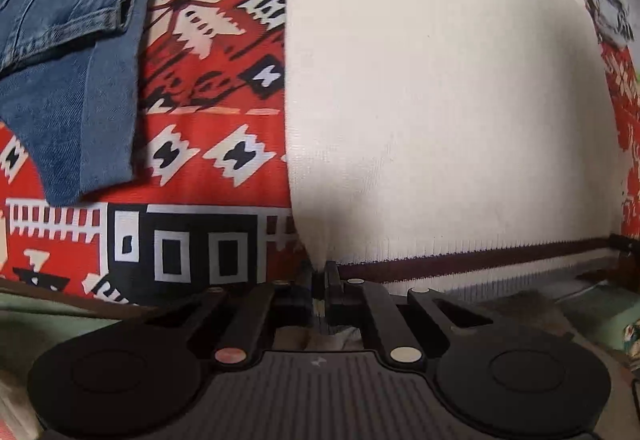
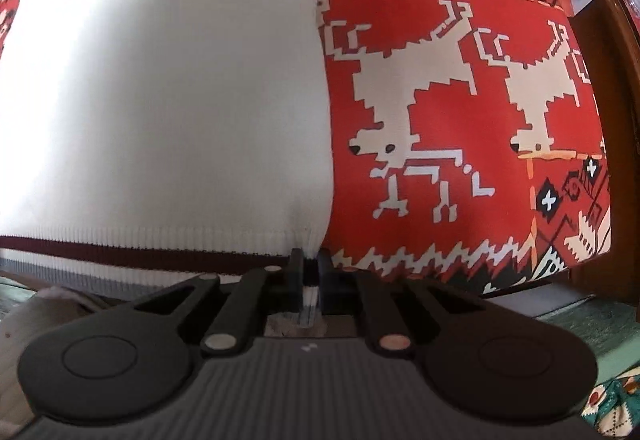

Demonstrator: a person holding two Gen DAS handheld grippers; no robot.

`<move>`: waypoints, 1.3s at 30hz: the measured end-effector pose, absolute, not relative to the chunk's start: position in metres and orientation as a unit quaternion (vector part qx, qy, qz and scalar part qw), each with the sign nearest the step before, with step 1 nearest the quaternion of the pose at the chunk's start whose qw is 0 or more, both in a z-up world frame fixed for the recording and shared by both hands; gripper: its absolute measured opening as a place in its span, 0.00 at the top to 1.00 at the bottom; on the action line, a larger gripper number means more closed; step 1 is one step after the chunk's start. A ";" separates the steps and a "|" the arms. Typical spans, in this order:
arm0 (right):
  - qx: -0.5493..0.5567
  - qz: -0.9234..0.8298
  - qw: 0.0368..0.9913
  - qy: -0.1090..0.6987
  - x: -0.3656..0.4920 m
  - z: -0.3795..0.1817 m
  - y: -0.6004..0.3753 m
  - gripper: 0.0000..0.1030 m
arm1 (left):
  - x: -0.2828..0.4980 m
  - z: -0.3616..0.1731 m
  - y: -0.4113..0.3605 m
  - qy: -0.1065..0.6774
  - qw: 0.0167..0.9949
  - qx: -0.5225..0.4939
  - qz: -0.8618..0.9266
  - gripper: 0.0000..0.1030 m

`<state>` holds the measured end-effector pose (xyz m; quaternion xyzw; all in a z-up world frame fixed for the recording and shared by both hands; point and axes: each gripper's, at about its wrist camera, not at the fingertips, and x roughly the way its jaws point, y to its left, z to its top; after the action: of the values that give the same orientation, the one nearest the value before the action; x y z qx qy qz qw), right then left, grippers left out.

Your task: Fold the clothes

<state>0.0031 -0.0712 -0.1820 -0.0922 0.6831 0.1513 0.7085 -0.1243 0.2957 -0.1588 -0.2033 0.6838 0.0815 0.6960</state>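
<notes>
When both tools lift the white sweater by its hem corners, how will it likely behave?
The white sweater is a soft knit, so it will probably sag between the left tool and right tool. Its ribbed hem may stretch. The patterned red cloth beneath may drag on it.

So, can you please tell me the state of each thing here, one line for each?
White sweater: spread flat, hem corners pinched.
Left gripper: shut on the sweater hem.
Right gripper: shut on the sweater hem.
Jeans: folded, lying beside the sweater.
Red patterned blanket: spread underneath.
</notes>
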 end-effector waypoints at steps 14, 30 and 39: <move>-0.080 0.189 0.744 0.636 0.032 -0.139 -0.058 0.84 | -0.093 -0.116 0.294 0.678 0.713 -0.169 0.059 0.82; -0.077 0.205 0.762 0.610 0.109 -0.132 -0.008 0.92 | -0.002 -0.118 0.301 0.664 0.725 -0.180 0.037 0.83; -0.092 0.185 0.735 0.645 0.115 -0.149 -0.023 0.97 | 0.020 -0.126 0.307 0.673 0.716 -0.185 0.024 0.83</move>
<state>0.1152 -0.0232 -0.1495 -0.0921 0.6454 0.1854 0.7353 0.0199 0.3067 -0.1257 -0.1854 0.6731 0.0237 0.7155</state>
